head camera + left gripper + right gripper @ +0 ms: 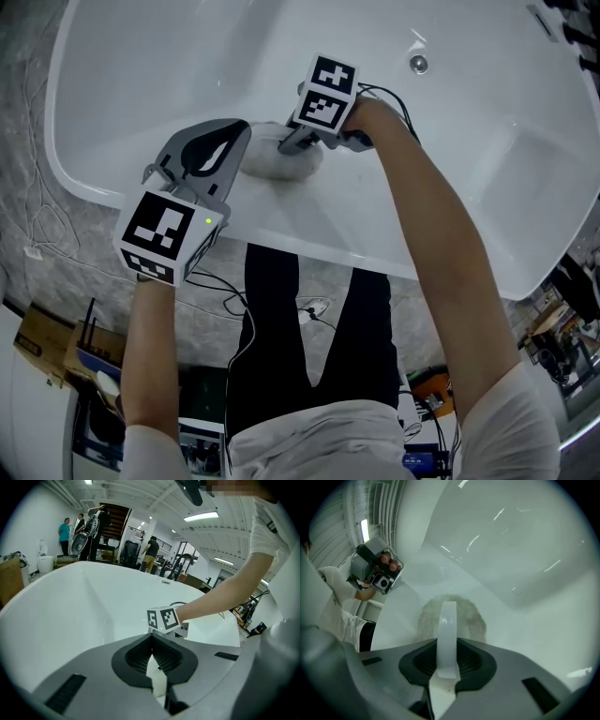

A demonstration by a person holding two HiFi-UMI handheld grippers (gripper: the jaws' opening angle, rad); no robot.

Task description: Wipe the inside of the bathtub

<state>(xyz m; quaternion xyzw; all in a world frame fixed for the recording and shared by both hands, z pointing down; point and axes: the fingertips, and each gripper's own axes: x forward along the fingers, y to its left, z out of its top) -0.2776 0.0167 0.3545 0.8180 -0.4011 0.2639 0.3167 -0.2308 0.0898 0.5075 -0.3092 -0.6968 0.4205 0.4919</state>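
The white bathtub (309,223) fills the head view. Inside it, against the near wall, lies a round grey-white wiping pad (279,165). My right gripper (287,144) reaches down into the tub and is shut on the pad's white strap (449,630), with the pad (472,620) pressed flat on the tub wall (511,550). My left gripper (242,131) hovers over the near rim just left of the pad, its jaws closed together with nothing between them. The left gripper view looks over the tub (70,606) at the right gripper's marker cube (164,619).
The drain (419,64) sits at the tub's far side. Cables (47,225) and a cardboard box (42,342) lie on the marble floor at left. My legs (309,328) stand against the rim. Several people (65,531) stand far behind the tub.
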